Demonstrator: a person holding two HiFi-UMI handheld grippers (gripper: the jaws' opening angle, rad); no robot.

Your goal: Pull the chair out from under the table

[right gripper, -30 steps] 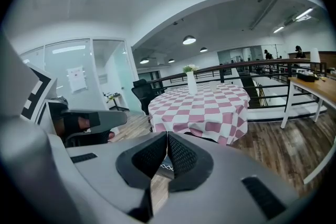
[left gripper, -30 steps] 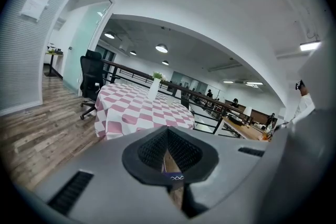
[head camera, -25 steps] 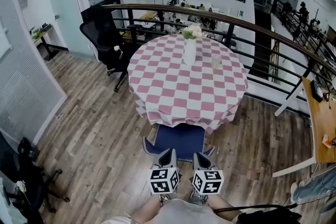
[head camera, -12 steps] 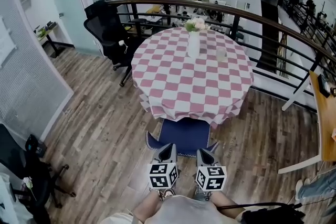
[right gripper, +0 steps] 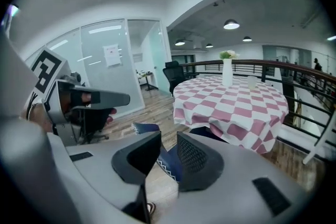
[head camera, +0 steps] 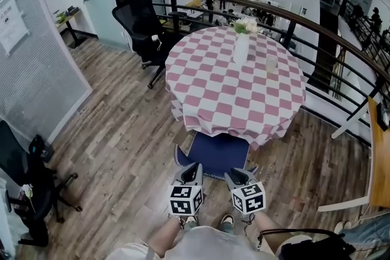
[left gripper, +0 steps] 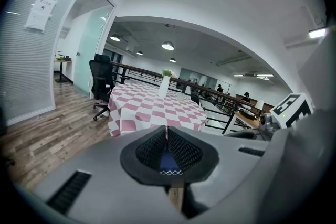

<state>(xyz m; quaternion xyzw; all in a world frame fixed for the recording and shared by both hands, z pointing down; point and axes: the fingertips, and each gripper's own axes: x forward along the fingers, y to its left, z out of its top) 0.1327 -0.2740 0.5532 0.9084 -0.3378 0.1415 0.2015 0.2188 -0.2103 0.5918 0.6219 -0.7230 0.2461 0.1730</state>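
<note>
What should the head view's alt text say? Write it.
A blue chair sits partly under a round pink-checked table. The left tongs are shut; right tongs are opening, gripping nothing, both by the chair's near edge.

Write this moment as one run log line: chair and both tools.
chair: partly under table | left tool: shut, empty | right tool: jaws opening, nothing gripped, chair edge ahead

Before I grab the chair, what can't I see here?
Chair legs: head view, hidden beneath seat and tablecloth.
Chair's far end: every view, under the tablecloth.
Table base: every view, covered by tablecloth.
Glass contents: too small in every view.
</note>
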